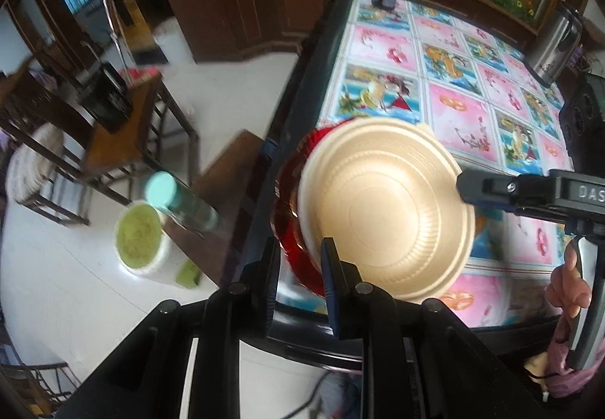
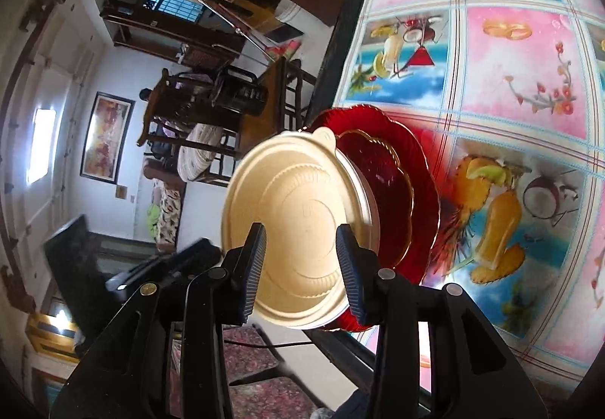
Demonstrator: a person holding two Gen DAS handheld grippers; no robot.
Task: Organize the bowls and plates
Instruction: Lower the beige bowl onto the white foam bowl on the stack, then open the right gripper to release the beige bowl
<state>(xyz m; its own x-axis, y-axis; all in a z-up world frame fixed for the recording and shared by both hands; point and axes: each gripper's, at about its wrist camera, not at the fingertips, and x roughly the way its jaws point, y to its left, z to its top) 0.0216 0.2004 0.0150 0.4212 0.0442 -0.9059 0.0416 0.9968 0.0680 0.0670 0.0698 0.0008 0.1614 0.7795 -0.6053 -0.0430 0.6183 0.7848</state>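
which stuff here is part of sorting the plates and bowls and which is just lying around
Job: gold bowl; small red plate; large red plate.

Lying about: steel kettle; green-capped bottle; white bucket.

Left tongs [image 1: 298,269] clamped on red plate [image 1: 293,230] rim — gold bowl [image 1: 385,211] stacked on it; right tongs [image 1: 467,188] at bowl edge.

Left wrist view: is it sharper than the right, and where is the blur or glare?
Left wrist view: strong fisheye bending; floor items like the teal-capped bottle are smeared, the gold bowl fairly crisp. Right wrist view: window blown out, red plates smeared at the rim, tablecloth soft.
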